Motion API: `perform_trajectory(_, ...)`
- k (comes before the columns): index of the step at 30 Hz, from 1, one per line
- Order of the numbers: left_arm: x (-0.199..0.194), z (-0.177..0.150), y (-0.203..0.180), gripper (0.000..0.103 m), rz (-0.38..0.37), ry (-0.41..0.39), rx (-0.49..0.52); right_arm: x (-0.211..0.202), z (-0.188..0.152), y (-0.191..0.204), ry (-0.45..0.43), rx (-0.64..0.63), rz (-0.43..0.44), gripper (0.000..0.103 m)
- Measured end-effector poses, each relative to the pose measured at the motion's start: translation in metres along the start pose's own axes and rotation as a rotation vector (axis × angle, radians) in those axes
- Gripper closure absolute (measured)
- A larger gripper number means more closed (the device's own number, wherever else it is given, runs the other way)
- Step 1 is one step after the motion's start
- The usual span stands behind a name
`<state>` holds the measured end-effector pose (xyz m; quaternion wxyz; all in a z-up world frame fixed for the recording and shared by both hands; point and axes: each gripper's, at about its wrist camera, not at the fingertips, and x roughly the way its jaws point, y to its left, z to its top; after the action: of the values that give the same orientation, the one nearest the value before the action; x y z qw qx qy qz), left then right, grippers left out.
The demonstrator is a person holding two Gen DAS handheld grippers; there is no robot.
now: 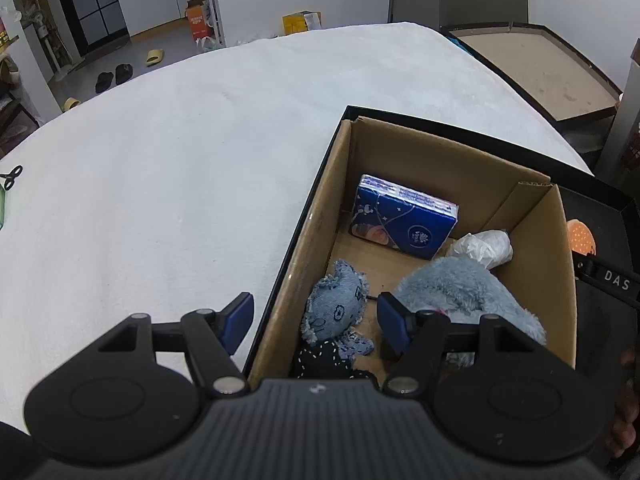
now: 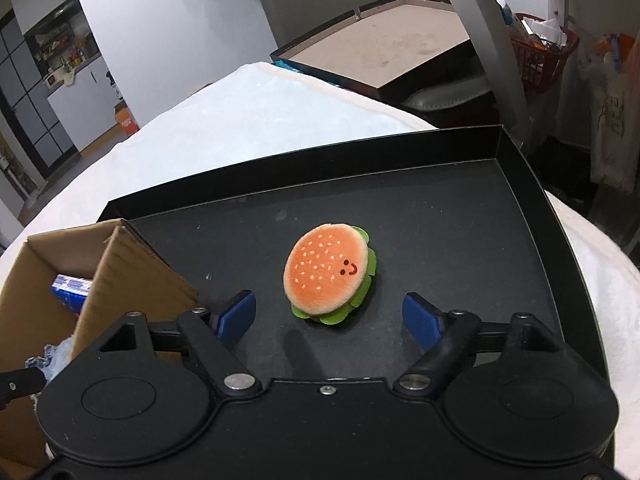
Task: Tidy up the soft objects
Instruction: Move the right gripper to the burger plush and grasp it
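Your brown cardboard box (image 1: 532, 216) sat in the black shallow tray (image 2: 520, 184) on the white fuzzy table cover (image 1: 180, 140), and held a blue tissue pack (image 1: 404, 216) at its far wall, a crumpled white bag (image 1: 486, 246), a fluffy grey-blue plush (image 1: 460, 288) and a denim patchwork doll (image 1: 340, 304). Your left gripper (image 1: 316, 316) hovered over the box's near-left wall, jaws wide apart, empty. Right of the box, the orange burger plush (image 2: 326, 272) lay on the tray; your right gripper (image 2: 332, 318) stood wide apart around its near side, touching nothing.
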<state>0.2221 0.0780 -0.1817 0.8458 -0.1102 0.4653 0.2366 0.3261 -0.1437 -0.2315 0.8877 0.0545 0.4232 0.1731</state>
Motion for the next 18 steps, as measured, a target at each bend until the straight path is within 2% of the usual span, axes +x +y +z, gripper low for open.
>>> perform_trajectory(3,0.0006,0.0001,-0.0016,0.037,0.002,0.005,0.001,0.0016,-0.0019,0.0018,-0.016,-0.02,-0.013,0.029)
perform_trajectory(8,-0.0005,-0.002,-0.0078,0.037,-0.003,0.01,0.025,-0.0002,-0.0017,-0.0038,-0.02,0.009,-0.01,0.043)
perform_trajectory(12,-0.0017,-0.0041,-0.0098,0.036,-0.003,0.008,0.042,0.0039,-0.0013,-0.0046,0.008,0.009,-0.002,0.071)
perform_trajectory(18,-0.0044,-0.0029,-0.0073,0.036,-0.012,0.003,0.037,-0.0027,-0.0042,-0.005,0.023,0.003,-0.018,0.079)
